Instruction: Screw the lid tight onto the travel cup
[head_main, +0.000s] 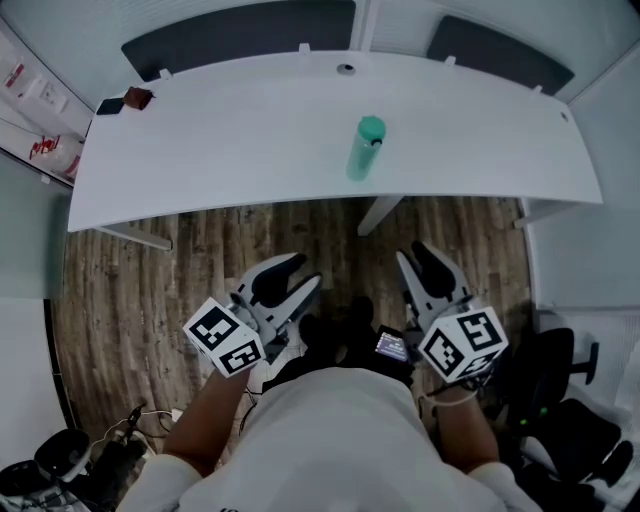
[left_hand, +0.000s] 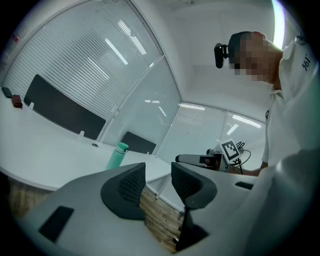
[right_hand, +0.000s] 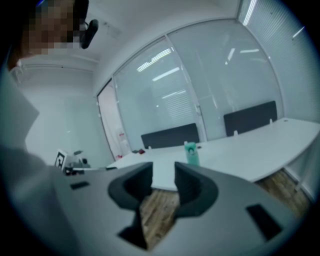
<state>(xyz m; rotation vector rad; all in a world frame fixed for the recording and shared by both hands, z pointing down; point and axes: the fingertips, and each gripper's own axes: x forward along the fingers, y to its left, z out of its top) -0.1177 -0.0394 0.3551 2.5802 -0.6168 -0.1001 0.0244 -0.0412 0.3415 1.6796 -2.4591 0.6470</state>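
Your white desk (head_main: 250, 140) curves across the view ahead of you, standing on a wood-plank floor (head_main: 130, 290). The mint-green travel cup (head_main: 365, 148) stands upright on it at 1 o'clock. A round grommet (head_main: 345, 69) sits at 12 o'clock (near the far edge). A black item (head_main: 110, 105) and a reddish-brown item (head_main: 138, 98) lie side by side at 10 o'clock.

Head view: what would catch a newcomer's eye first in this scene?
The mint-green travel cup stands upright and alone on the wide white table, near its front edge, with its lid on. Nearer the person, over the wooden floor, the left hand-held gripper and the right hand-held gripper point toward the table, jaws apart with nothing between them, well short of the cup.
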